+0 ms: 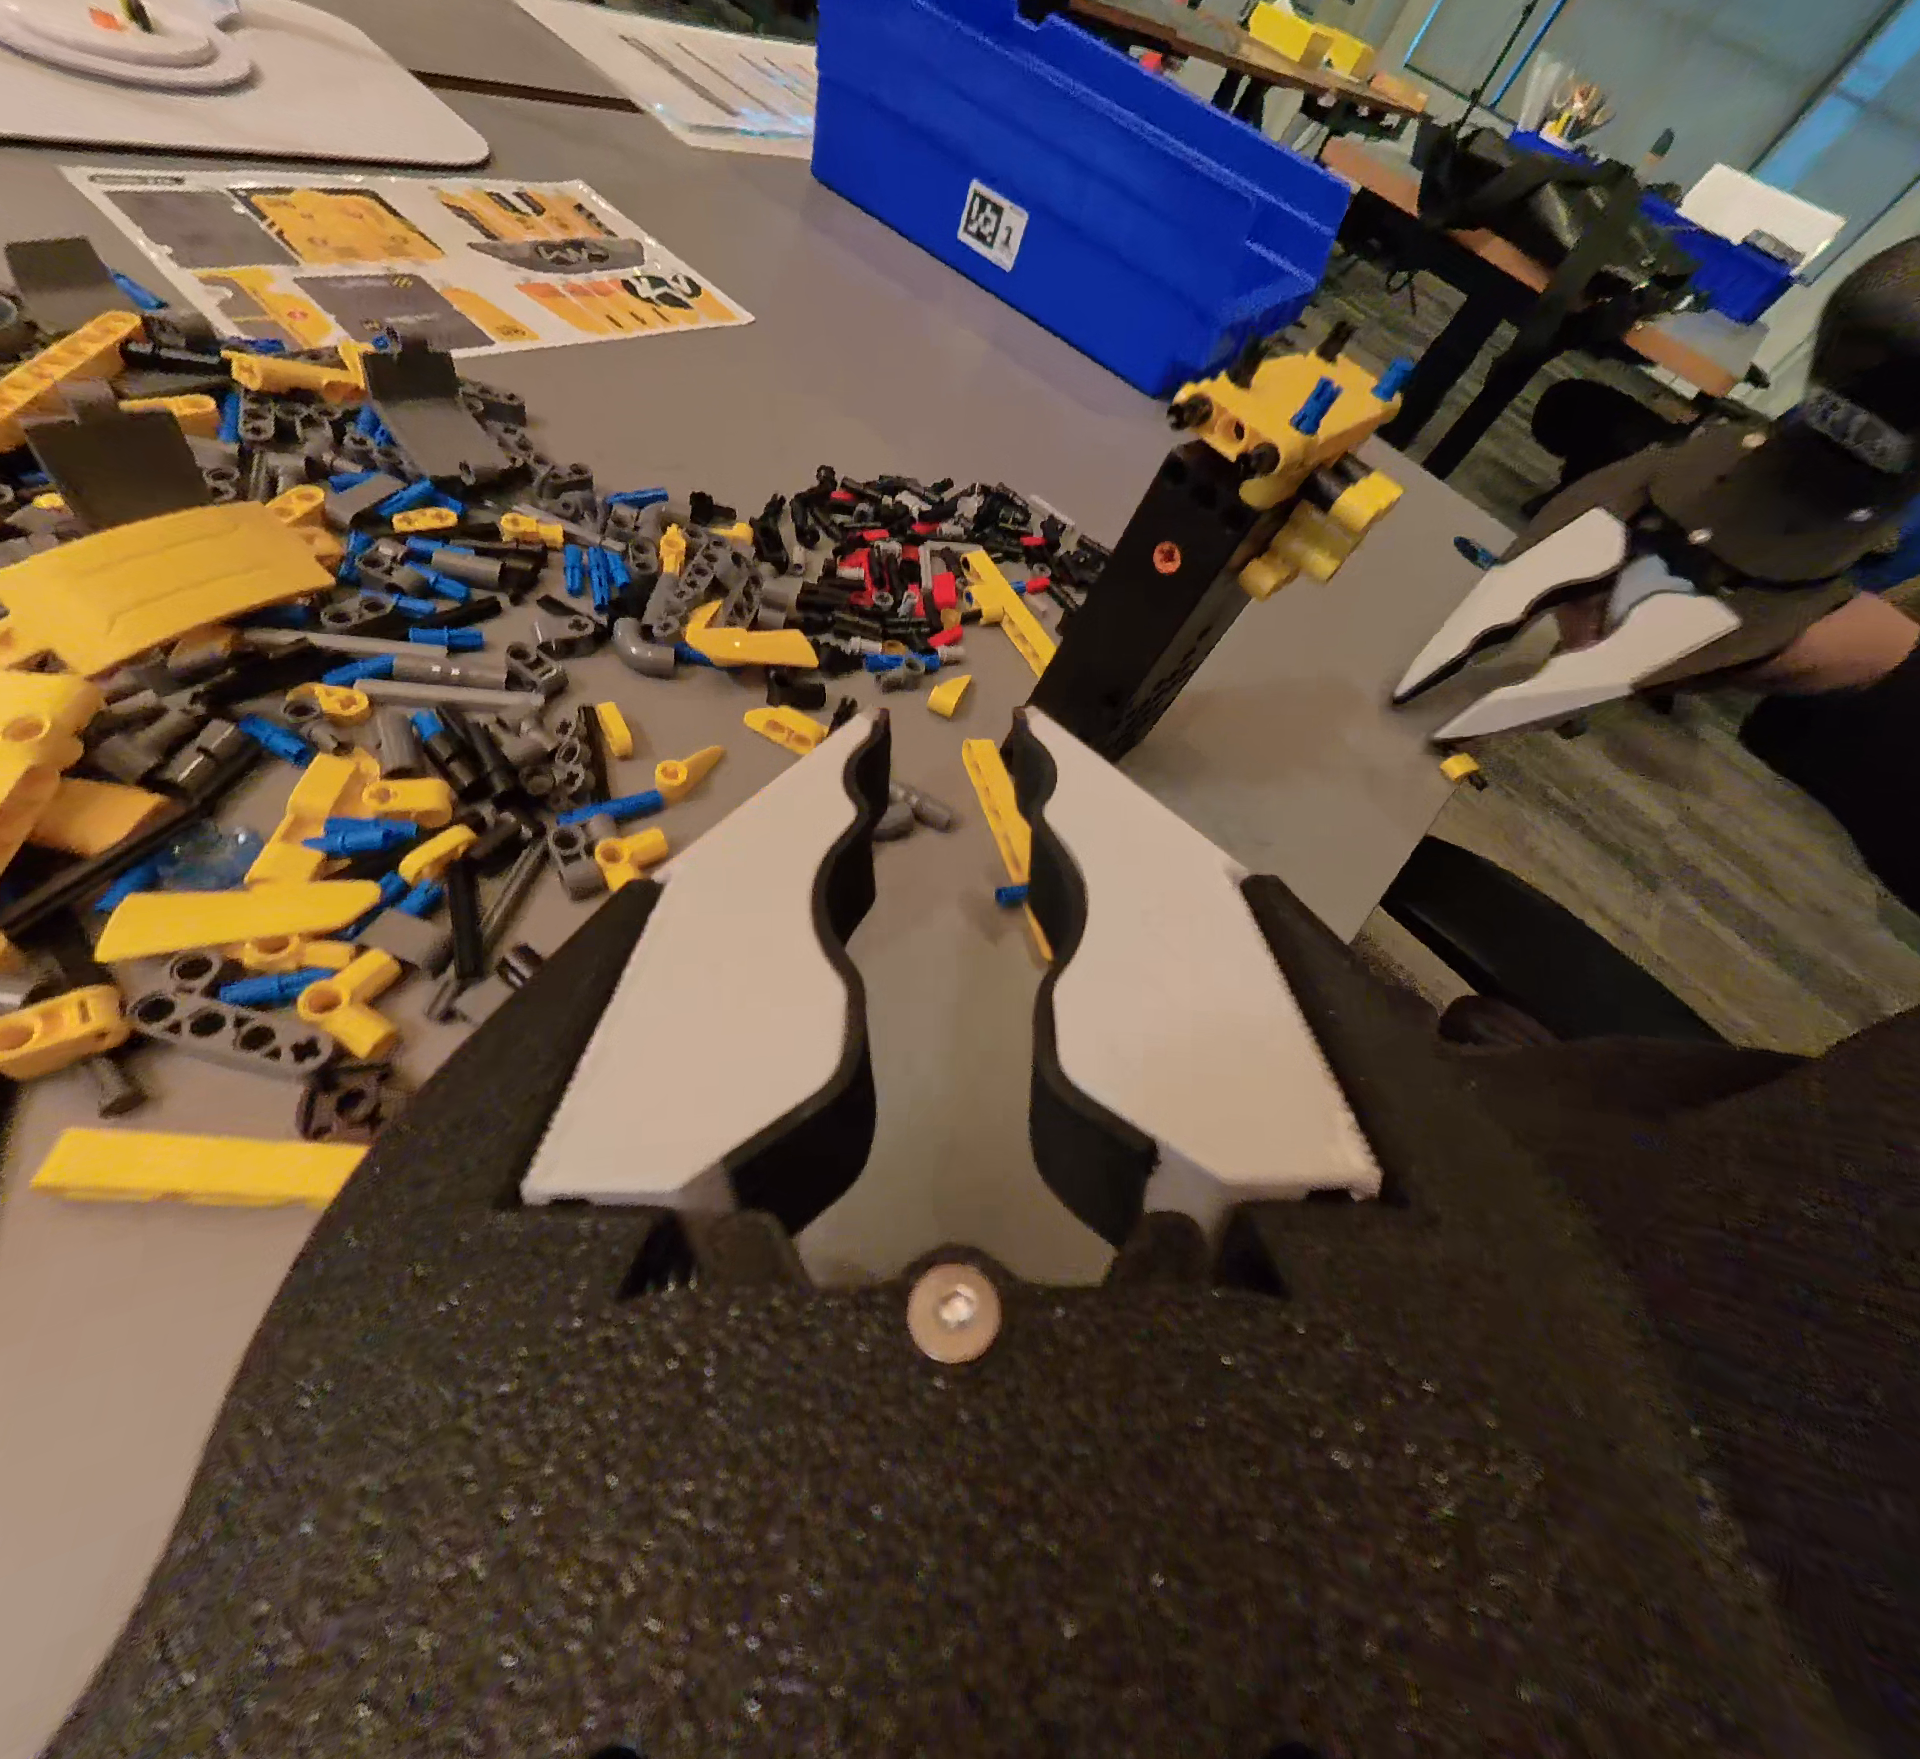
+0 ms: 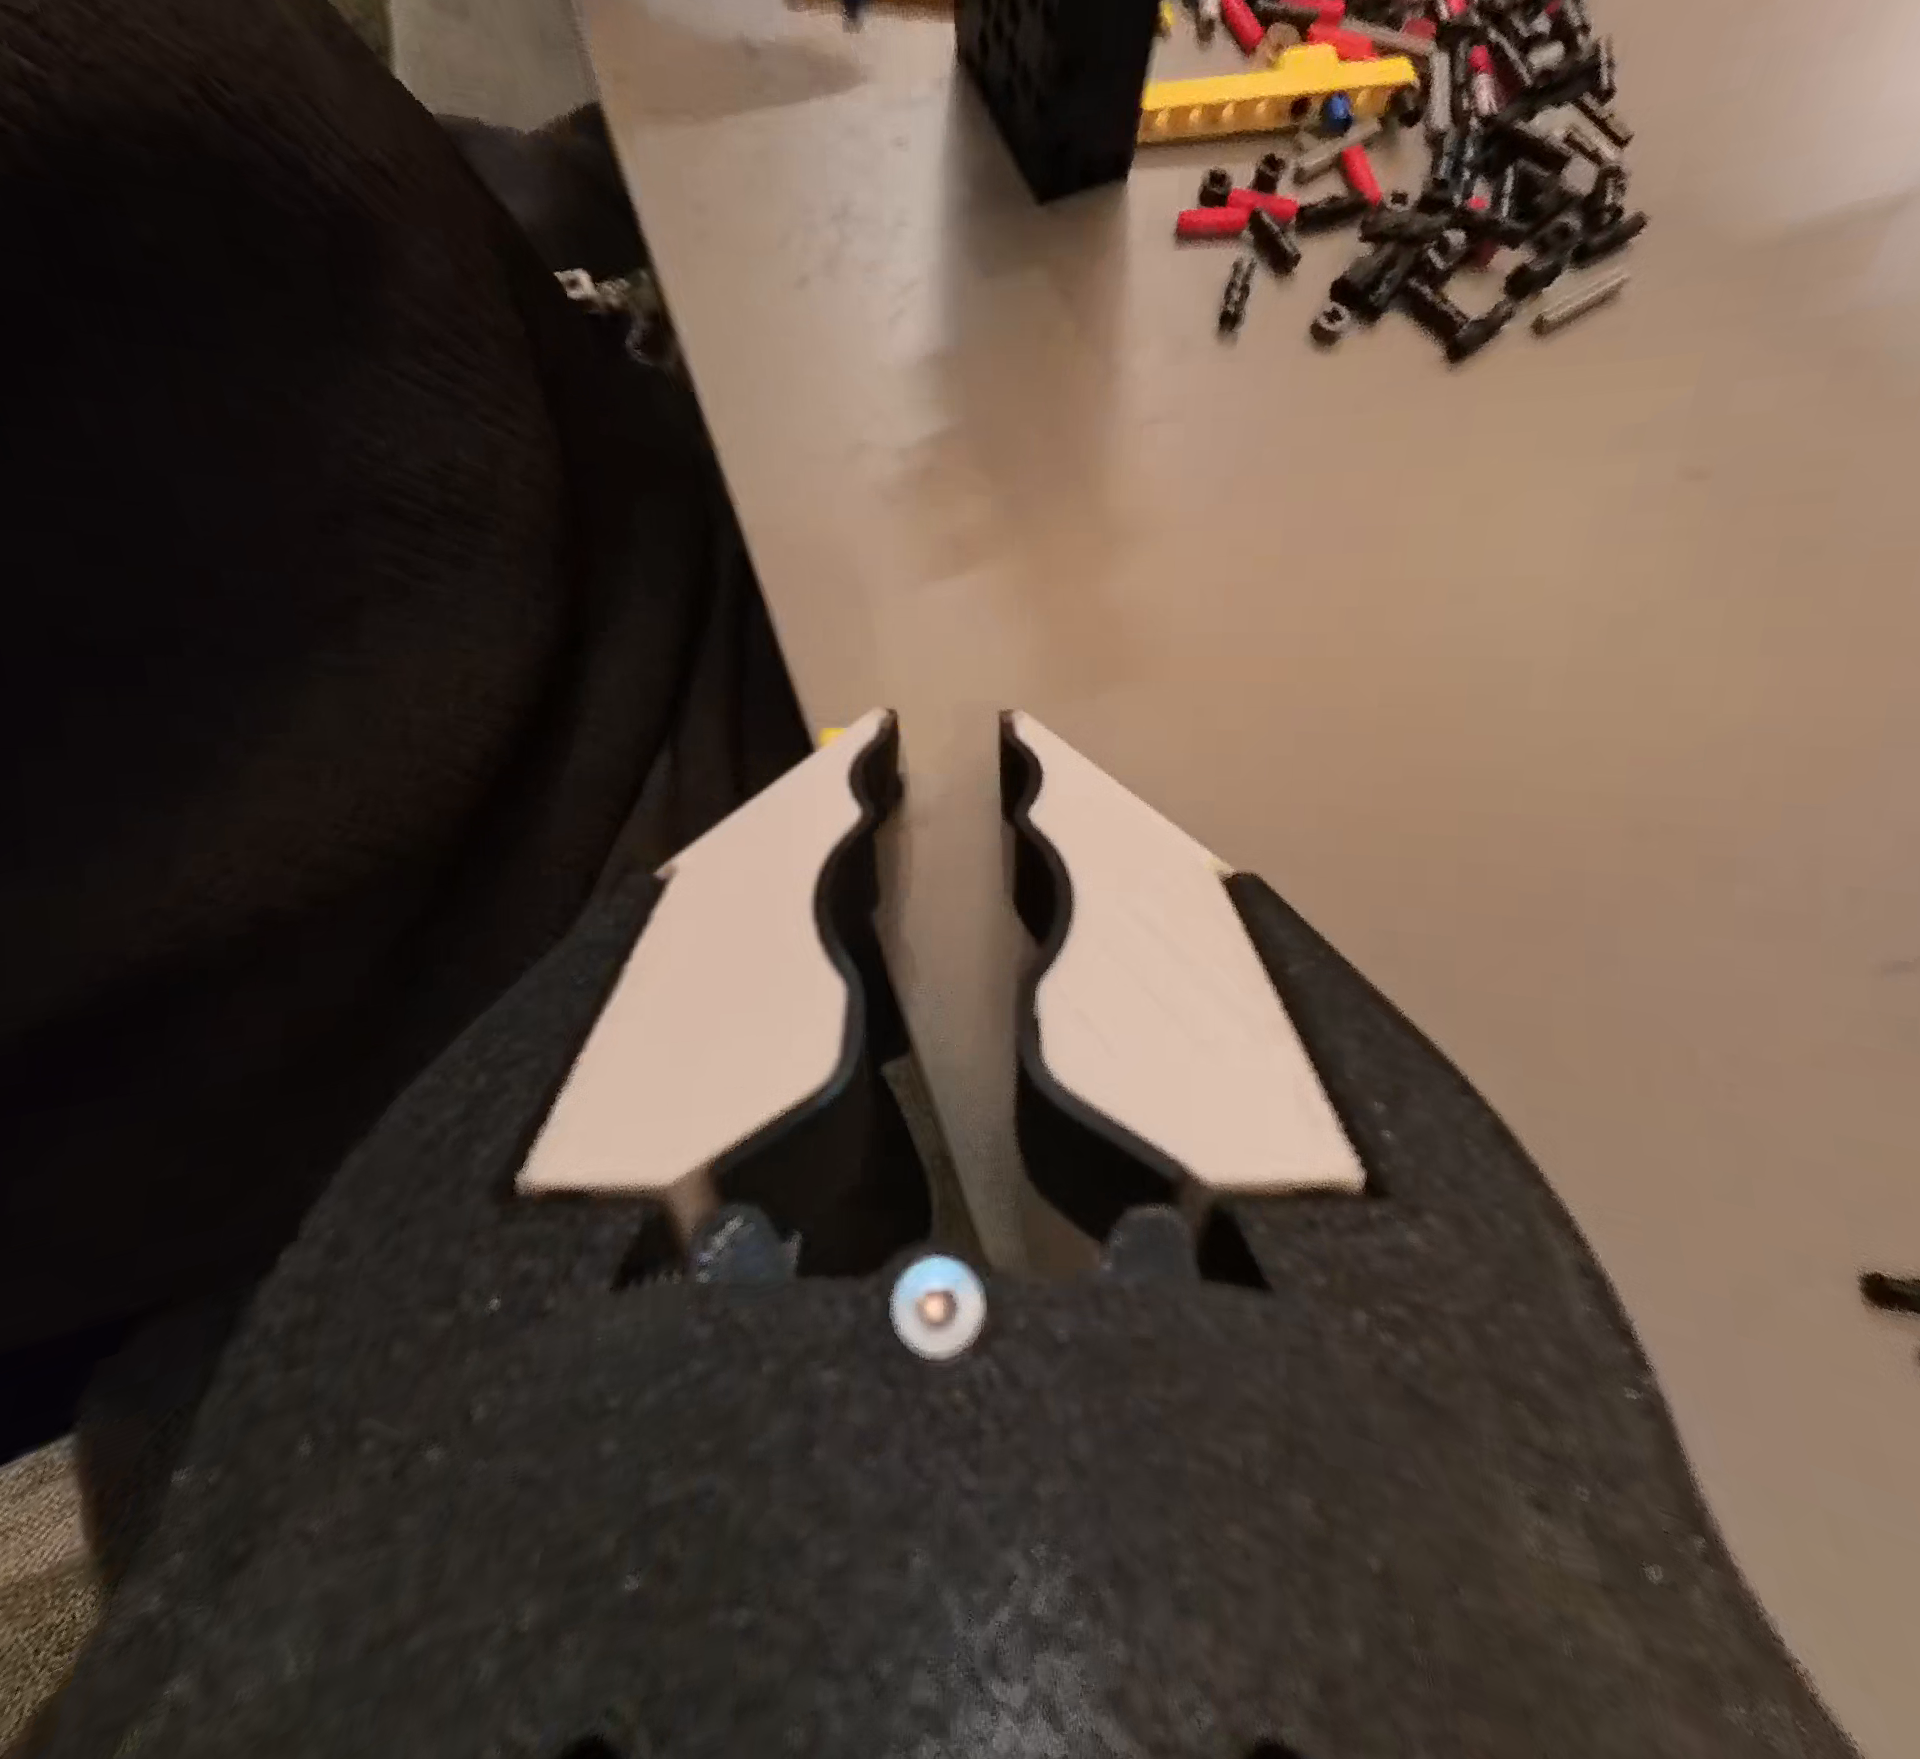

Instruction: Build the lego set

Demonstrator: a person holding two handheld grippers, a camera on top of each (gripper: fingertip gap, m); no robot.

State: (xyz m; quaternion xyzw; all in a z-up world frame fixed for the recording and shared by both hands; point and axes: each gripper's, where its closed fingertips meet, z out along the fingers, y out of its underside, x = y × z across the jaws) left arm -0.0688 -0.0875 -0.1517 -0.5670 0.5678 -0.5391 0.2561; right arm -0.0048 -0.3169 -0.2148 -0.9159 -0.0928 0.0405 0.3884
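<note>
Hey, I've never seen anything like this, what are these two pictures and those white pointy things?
Those are hand-held claws, one in each of a person's hands, each carrying a camera that looks along its fingers. The left wrist view shows the left claw open and empty over a grey table strewn with loose building-toy parts. Beside it stands a black block topped with yellow pieces, behind it a blue bin. The right claw, also open and empty, hangs at the table's edge.
</note>
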